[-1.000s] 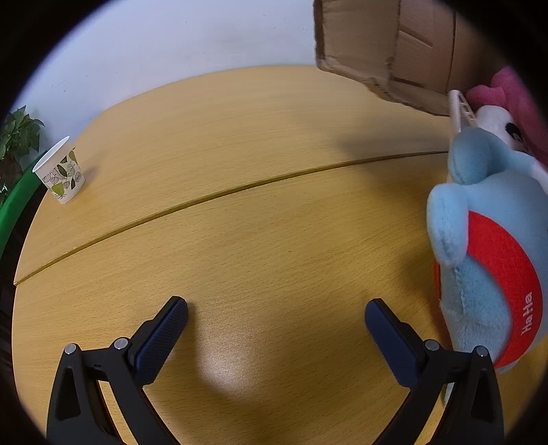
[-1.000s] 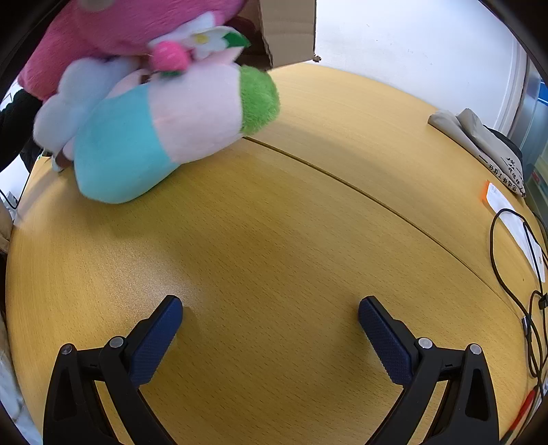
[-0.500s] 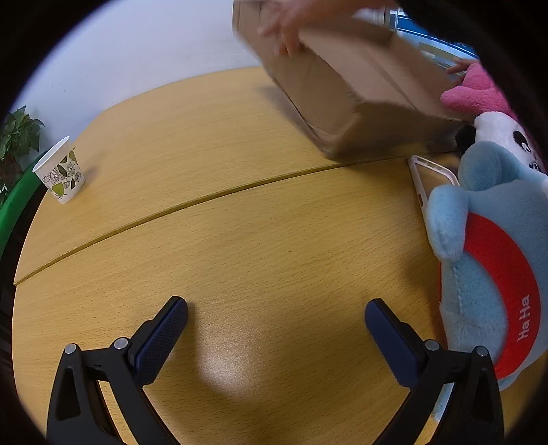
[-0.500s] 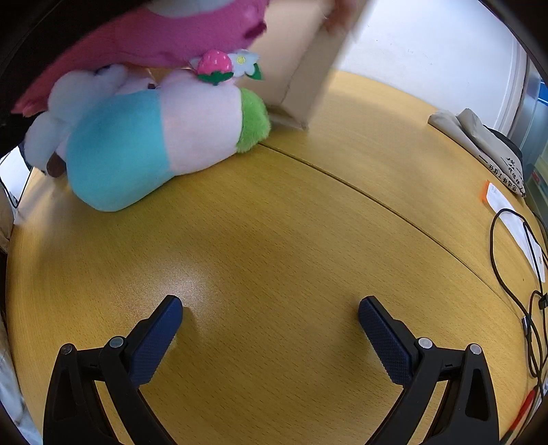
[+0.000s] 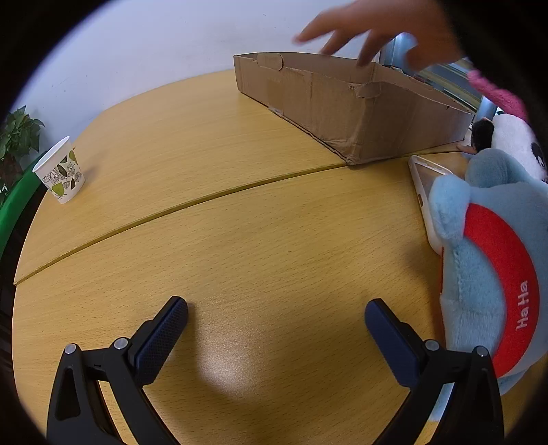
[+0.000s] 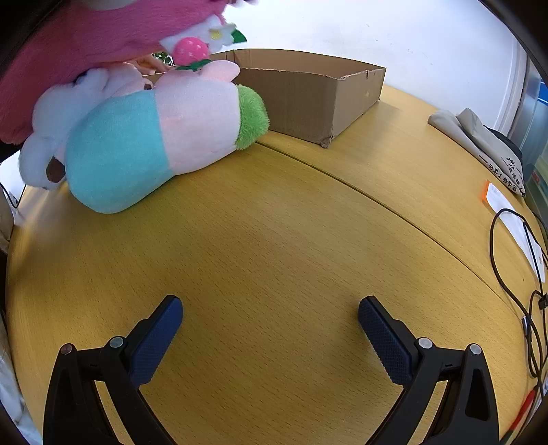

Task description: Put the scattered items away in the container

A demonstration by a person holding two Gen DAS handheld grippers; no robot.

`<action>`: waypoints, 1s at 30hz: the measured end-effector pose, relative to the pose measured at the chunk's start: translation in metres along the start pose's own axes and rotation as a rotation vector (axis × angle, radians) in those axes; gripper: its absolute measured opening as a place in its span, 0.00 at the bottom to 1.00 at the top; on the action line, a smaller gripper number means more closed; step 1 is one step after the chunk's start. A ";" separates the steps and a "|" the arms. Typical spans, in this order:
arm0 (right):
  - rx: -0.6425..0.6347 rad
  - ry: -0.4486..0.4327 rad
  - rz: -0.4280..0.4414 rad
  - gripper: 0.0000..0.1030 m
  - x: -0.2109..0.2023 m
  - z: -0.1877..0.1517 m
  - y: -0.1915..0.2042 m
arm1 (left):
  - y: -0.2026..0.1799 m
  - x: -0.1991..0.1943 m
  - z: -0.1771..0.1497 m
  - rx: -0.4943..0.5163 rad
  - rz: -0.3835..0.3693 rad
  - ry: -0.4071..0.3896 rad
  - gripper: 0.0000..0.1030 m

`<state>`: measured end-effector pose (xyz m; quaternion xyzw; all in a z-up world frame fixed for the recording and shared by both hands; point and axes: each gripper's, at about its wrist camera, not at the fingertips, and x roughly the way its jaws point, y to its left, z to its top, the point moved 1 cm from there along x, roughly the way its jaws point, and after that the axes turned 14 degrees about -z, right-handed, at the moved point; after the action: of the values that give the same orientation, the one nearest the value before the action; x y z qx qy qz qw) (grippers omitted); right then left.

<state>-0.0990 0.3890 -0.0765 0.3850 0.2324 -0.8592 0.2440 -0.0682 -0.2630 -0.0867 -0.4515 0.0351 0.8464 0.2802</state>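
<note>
1. Currently, in the left wrist view, the left gripper (image 5: 275, 316) hovers over bare wooden table (image 5: 239, 222) with its fingers spread wide, holding nothing; its pose matches the earlier frames.
2. The cardboard box (image 5: 342, 106), tilted and held in the air half a second ago, now sits flat on the table's far side, open side up.
3. A blurred hand (image 5: 373, 32) is above the box's far rim; contact cannot be confirmed.
4. A blue plush with a red "HaHa" patch (image 5: 493, 274) lies at the right edge, unmoved, just beside the right finger. A phone case (image 5: 423, 185) lies against it, near the box corner. A white plush (image 5: 513, 140) sits behind.
5. A leaf-print paper cup (image 5: 60, 171) stands upright far left, unchanged.
6. In the right wrist view, the right gripper (image 6: 270, 318) is likewise wide open and empty, unmoved.
7. The box (image 6: 308, 102) now rests on the table behind a teal-pink-green plush (image 6: 154, 143), which lies outside it, touching or nearly touching its wall.
8. A pink plush (image 6: 85, 51) overlaps it at top left.
9. A folded cloth (image 6: 479, 143) and a black cable (image 6: 513, 267) lie at right, unchanged.
</note>
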 end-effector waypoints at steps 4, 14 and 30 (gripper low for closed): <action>0.000 0.000 0.000 1.00 0.000 0.000 0.000 | 0.000 0.000 0.000 0.001 0.000 0.000 1.00; 0.000 0.000 0.000 1.00 0.000 0.000 0.000 | 0.000 0.000 0.000 0.001 -0.001 0.000 1.00; 0.000 0.000 0.000 1.00 0.000 0.000 0.000 | 0.000 0.000 -0.001 0.009 -0.007 0.002 1.00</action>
<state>-0.0991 0.3891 -0.0764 0.3850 0.2325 -0.8591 0.2443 -0.0678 -0.2634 -0.0872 -0.4511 0.0376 0.8449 0.2850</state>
